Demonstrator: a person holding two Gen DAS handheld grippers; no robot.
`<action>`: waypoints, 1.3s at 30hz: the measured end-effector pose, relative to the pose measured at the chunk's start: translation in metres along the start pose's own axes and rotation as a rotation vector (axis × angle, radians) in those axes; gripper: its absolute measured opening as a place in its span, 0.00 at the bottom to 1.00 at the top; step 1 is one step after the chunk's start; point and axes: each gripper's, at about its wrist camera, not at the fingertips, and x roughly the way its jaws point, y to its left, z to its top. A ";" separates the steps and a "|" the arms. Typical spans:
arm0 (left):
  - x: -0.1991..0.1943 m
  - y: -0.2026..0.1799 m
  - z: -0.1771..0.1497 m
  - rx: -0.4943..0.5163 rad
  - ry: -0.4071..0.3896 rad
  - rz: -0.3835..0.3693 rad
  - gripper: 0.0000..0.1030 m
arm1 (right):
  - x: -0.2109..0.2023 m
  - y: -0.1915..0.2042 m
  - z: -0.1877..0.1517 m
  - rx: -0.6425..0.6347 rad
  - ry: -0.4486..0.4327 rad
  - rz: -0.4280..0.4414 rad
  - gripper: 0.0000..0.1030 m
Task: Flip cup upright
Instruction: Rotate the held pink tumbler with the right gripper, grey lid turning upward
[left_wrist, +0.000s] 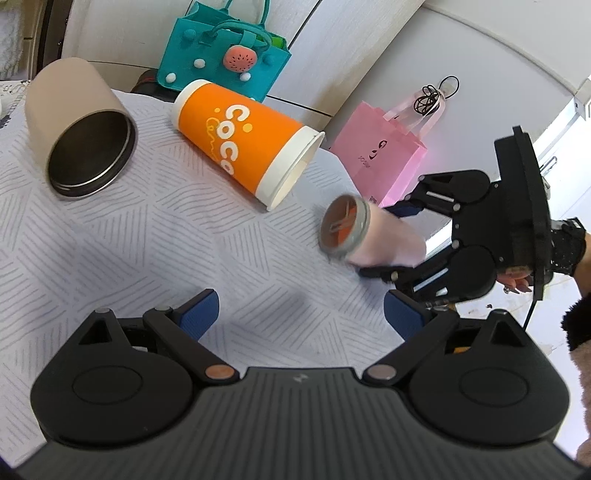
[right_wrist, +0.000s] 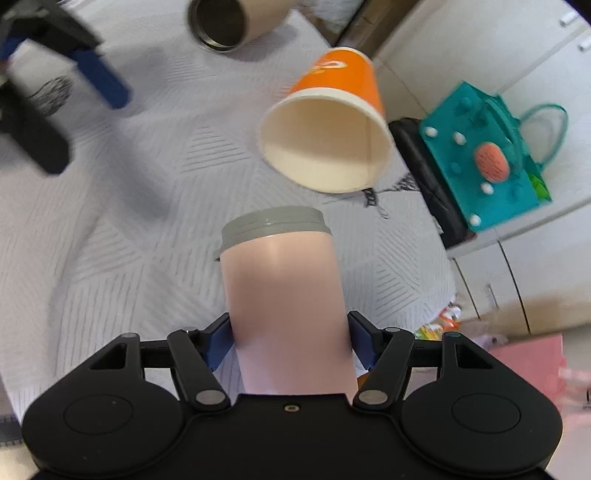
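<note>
Closest to the right wrist camera, the right gripper (right_wrist: 290, 343) has its jaws pinching the pale pink tumbler (right_wrist: 284, 295) around the lower body, one blue pad on each side. The tumbler points away from the camera with its grey threaded rim (right_wrist: 275, 223) at the far end; in the left wrist view the same tumbler (left_wrist: 373, 240) lies roughly level, its mouth (left_wrist: 343, 225) facing the left camera. Whether it is touching the cloth there cannot be told. The right gripper (left_wrist: 384, 243) comes in from the right edge of the counter, with the person's hand (left_wrist: 517, 280) behind it.

The left gripper (left_wrist: 301, 314) hovers above the white patterned cloth (left_wrist: 129, 251) covering the counter, its jaws spread wide with nothing between them; its blue pads (left_wrist: 199, 314) flank only bare cloth.

An orange paper cup (left_wrist: 240, 140) printed "CoCo" lies on its side near the far edge of the counter, its open mouth turned toward the pink tumbler. A beige steel-lined mug (left_wrist: 77, 125) lies on its side near the far left corner, its opening facing the left camera.

Beyond the counter's far edge stand a teal felt bag (left_wrist: 221, 55) and a pink paper gift bag (left_wrist: 380, 155), both before white cabinet doors (left_wrist: 369, 44).
</note>
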 end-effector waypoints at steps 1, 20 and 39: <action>-0.002 0.001 -0.001 0.006 -0.003 0.004 0.94 | 0.001 0.001 0.002 0.018 0.014 -0.032 0.67; -0.071 0.042 -0.023 -0.004 -0.090 0.097 0.94 | -0.033 0.063 0.060 0.274 0.052 0.012 0.66; -0.109 0.082 -0.032 -0.023 -0.094 0.094 0.94 | -0.035 0.102 0.107 0.549 -0.032 0.158 0.66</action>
